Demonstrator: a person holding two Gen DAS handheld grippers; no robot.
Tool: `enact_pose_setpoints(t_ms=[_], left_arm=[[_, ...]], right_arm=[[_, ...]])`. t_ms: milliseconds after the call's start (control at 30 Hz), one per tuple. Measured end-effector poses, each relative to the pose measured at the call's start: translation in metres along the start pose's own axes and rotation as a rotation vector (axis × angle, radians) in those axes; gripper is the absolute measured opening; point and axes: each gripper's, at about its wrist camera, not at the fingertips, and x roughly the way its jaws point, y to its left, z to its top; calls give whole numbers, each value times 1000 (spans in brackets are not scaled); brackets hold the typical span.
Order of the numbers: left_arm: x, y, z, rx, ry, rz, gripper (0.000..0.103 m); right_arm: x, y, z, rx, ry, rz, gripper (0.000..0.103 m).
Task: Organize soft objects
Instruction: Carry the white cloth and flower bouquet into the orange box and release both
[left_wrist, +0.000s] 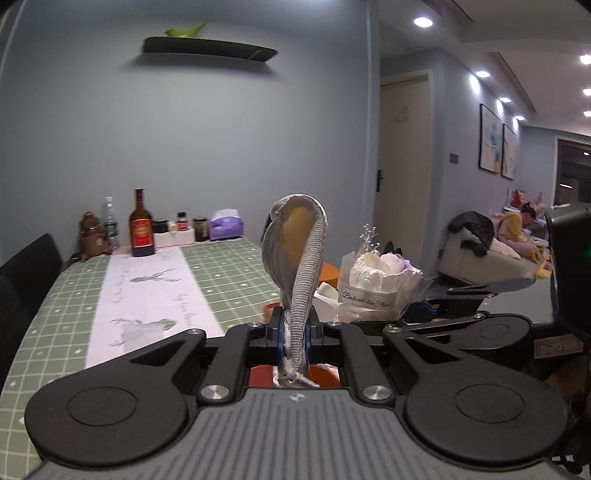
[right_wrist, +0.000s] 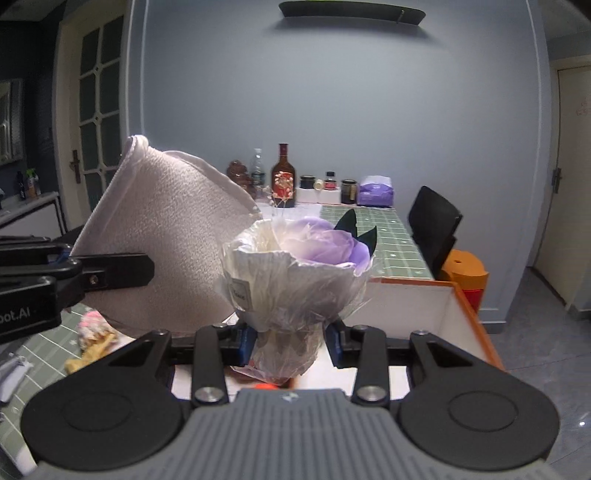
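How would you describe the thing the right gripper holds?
Look above the white, orange-rimmed box at the near end of the green checked table. The right gripper clamps a crinkly white-wrapped bouquet with a lilac bloom, unlike the plain grey cloth beside it.

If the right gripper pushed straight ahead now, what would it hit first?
Beyond the wrapped flower bouquet that the right gripper already holds, probably the far wall of the orange-edged box; depth is unclear.

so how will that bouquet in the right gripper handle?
Probably light and crushable: the bouquet is crinkled paper and clear film, pinched at its narrow base by the right gripper. Likely top-heavy, since the flower head flares wide above the grip.
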Motion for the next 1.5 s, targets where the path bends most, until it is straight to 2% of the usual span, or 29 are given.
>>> enact_pose_setpoints(t_ms=[167, 367, 500, 700, 900, 1067, 1233, 1433, 1500], left_arm=[[40, -23, 7, 1, 47, -87, 11], [98, -54, 0, 141, 158, -69, 11], [129, -66, -12, 201, 240, -39, 11], [158, -72, -26, 236, 339, -20, 11], [174, -67, -34, 184, 425, -49, 13], [180, -65, -35, 179, 450, -41, 19], [182, -61, -34, 144, 468, -48, 21], [179, -61, -31, 144, 470, -71, 42], [176, -63, -30, 146, 460, -66, 46]], right_arm=[[12, -32, 3, -35, 71, -63, 38], [39, -72, -15, -4, 191, -110, 38], [63, -93, -27, 3, 255, -159, 38], [100, -111, -35, -32, 343, -203, 39], [117, -113, -40, -62, 402, -197, 40], [119, -105, -41, -103, 431, -200, 40], [121, -99, -41, -154, 448, -204, 42], [120, -100, -42, -147, 451, -212, 52], [119, -98, -42, -150, 451, -218, 53]])
